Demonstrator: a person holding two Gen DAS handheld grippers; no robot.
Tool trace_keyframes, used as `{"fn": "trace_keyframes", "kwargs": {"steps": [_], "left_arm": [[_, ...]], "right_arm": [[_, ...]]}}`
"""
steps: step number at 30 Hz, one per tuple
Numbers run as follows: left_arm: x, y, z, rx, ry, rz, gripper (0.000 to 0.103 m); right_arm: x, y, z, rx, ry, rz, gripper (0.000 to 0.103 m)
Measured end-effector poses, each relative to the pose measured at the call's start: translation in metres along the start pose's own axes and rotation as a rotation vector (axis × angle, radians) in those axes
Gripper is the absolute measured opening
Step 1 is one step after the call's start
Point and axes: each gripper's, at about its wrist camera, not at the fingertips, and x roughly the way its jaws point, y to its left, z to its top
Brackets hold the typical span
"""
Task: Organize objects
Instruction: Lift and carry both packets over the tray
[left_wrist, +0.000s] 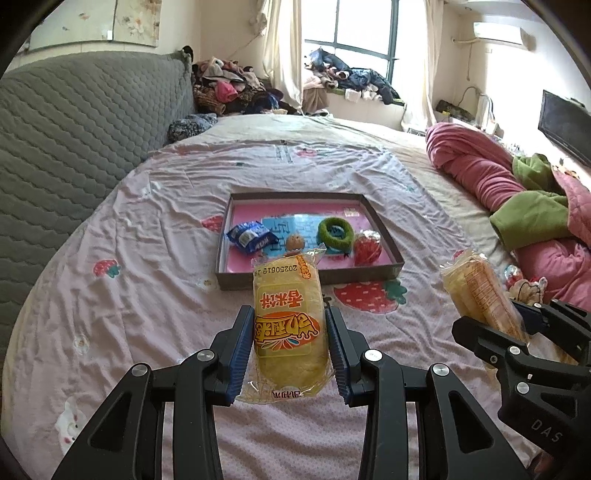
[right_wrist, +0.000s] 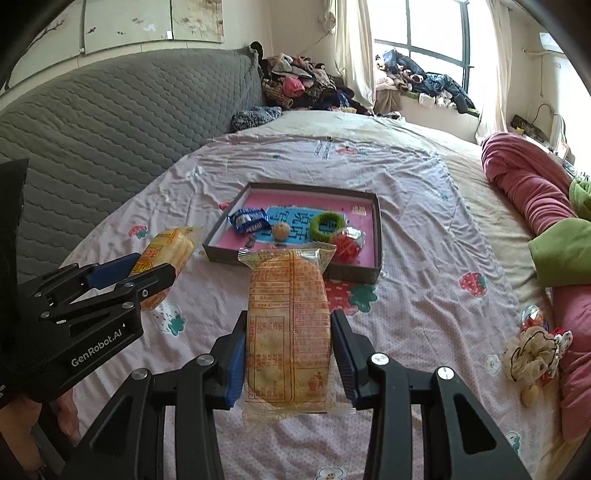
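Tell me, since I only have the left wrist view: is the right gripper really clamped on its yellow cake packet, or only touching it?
Observer: Clamped. In the right wrist view both pads of the right gripper press the long sides of its cake packet.
Operator: Which face of it is up?
Observer: The back, which is covered in small red print. No logo shows.
Operator: Is anything on the bed hidden behind that gripper?
Observer: Yes. A small round beige thing lies on the sheet by the pink quilt, just below a ruffled scrunchie.
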Motion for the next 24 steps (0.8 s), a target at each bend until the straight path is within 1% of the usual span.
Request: {"fn": "trace_keyframes", "kwargs": {"steps": [10,24], "left_arm": [[-0.015,0.004,0.012,-0.006,-0.034,0.005,0.040],[-0.019,0.008,0.049,-0.007,-0.072,0.003,0.040]], "right_arm": [[-0.016,0.004,0.015,0.000,-0.043,-0.002,0.042],[-0.024,0.005,0.055,-0.032,-0.091,-0.013,0.042]]}}
